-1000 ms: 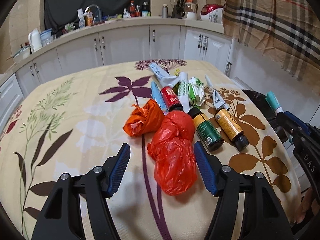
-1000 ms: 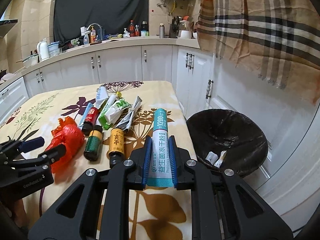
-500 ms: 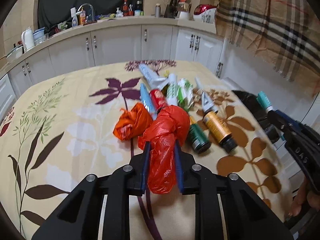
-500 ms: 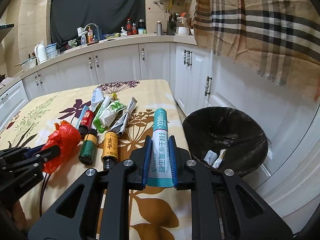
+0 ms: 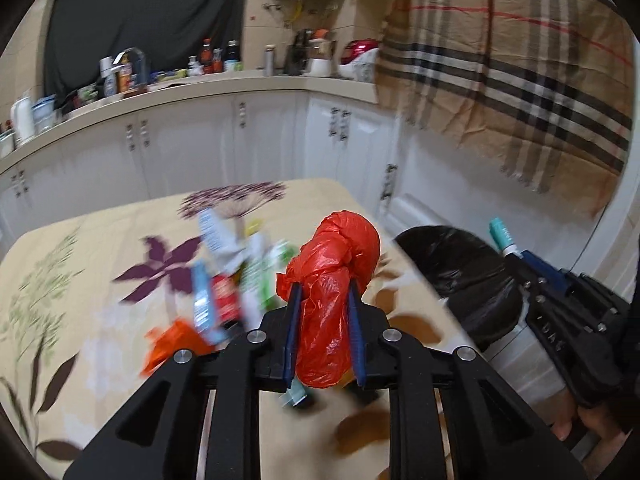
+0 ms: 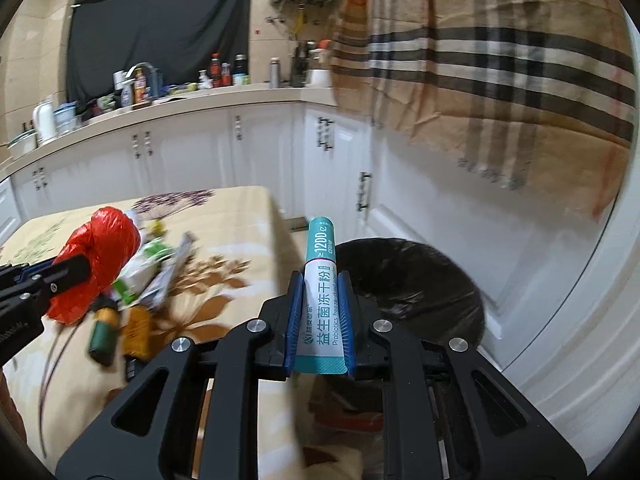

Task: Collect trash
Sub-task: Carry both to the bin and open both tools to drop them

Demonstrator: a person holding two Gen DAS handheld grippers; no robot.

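- Since a second ago my left gripper [image 5: 323, 304] has snapped its jaws closed on the red plastic bag [image 5: 334, 280] and lifted it off the table [image 5: 100, 240]; earlier it sat open around the bag as it lay on the cloth.
- Both views have swung toward the black-lined trash bin [image 6: 420, 280], and the clutter on the table is now smeared by motion blur.
- I see the bag as thin, glossy, crinkled film, bunched into a knotted lump above the blue ribbed pads [image 5: 294, 320] and hanging loose below them.
- My right gripper [image 6: 318, 320] is clamped on the probiotic sachet [image 6: 322, 280], a flat, smooth, teal-and-white stick pack with a crimped bottom edge, pointing up and toward the bin.
- From the right wrist view I can see the bin's round mouth, its wrinkled shiny liner, and the bag held in the air at far left above the green bottle [image 6: 103, 334] and the amber bottle [image 6: 136, 332].
- From the left wrist view the bottles are mostly hidden behind the bag, but it shows the orange bag [image 5: 176, 340], a crumpled lump left on the floral cloth, and a hand [image 5: 588, 432] gripping the right tool's handle.
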